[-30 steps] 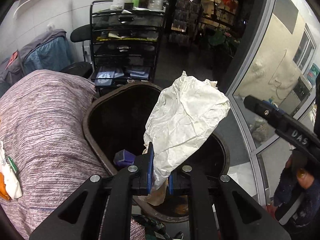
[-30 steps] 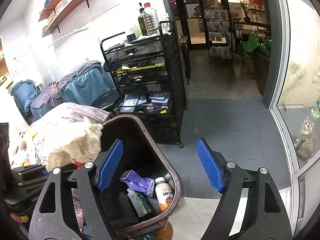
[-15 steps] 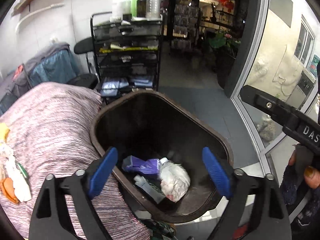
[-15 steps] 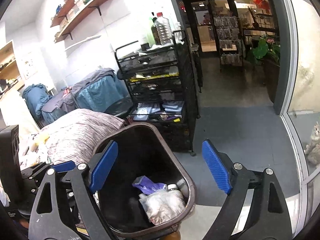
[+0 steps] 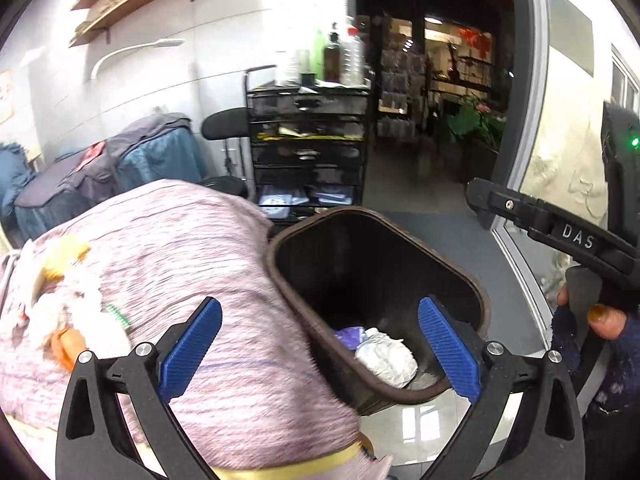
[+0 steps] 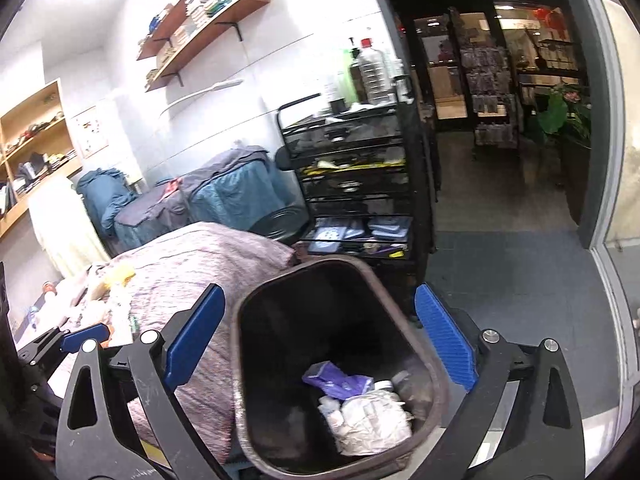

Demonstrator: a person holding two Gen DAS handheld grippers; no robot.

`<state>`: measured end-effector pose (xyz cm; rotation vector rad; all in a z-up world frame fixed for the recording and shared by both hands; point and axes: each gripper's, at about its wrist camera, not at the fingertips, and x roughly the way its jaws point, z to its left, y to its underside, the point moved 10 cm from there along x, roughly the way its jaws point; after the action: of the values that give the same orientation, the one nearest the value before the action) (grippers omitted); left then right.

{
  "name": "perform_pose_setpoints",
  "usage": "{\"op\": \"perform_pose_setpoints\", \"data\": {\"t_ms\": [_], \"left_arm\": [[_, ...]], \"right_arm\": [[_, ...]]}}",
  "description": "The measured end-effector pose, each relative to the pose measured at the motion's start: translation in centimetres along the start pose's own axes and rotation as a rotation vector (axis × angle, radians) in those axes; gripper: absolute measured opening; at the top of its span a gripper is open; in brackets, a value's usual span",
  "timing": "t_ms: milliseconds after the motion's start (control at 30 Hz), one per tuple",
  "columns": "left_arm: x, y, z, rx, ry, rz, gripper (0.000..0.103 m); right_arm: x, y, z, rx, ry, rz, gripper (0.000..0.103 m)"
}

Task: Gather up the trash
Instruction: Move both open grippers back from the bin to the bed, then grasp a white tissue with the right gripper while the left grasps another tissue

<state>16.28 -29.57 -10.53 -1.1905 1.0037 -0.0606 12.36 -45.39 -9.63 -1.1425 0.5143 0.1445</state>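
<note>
Crumpled paper (image 6: 374,420) sits in the bin (image 6: 240,364), at the bottom, right-near corner. Also seen from the left wrist view: paper (image 5: 386,358) low in the bin (image 5: 296,304), loose, nothing holding it.

Other bin contents: purple wrapper (image 6: 338,382) just far-left of the paper, touching it; a white bottle cap (image 6: 383,384) pokes out at the paper's far edge. Small white scraps on the paper's left side, too small to identify. Rest of the bin interior is dark.

Left tongs (image 5: 318,354): released, blue pads spread wide, nothing between them, hovering above the bin's near-left rim and the cloth. Right tongs (image 6: 320,346): released too, pads wide, straddling the bin opening from above.

Bin is brown, open top, standing on the floor tight against the cloth-covered counter (image 5: 180,264) on its left. More trash on that counter, far left: white crumpled bits and an orange-yellow wrapper (image 5: 66,346), blurred.

Beyond the bin: black wire cart (image 6: 352,184) with several tiers, bottles (image 6: 370,76) on its top tier, flat packets on a lower tier. Wall shelves (image 6: 200,12) upper left hold stacked items.
</note>
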Motion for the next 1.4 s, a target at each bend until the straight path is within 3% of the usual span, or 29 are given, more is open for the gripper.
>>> {"op": "perform_pose_setpoints", "data": {"t_ms": [467, 800, 1133, 1400], "left_arm": [[-5.1, 2.9, 10.2, -0.127, -0.188, -0.035, 0.097], [-8.3, 7.0, 18.3, -0.252, -0.315, -0.005, 0.097], [-11.0, 11.7, 26.4, -0.376, -0.400, 0.044, 0.097], [-11.2, 11.9, 29.3, -0.408, -0.392, 0.063, 0.096]], "right_arm": [[2.8, 3.2, 9.7, -0.115, -0.160, 0.095, 0.095], [4.5, 6.2, 18.9, -0.244, -0.320, 0.217, 0.095], [7.2, 8.8, 25.8, -0.299, -0.438, 0.373, 0.095], [11.3, 12.7, 31.4, -0.522, -0.422, 0.527, 0.094]]}}
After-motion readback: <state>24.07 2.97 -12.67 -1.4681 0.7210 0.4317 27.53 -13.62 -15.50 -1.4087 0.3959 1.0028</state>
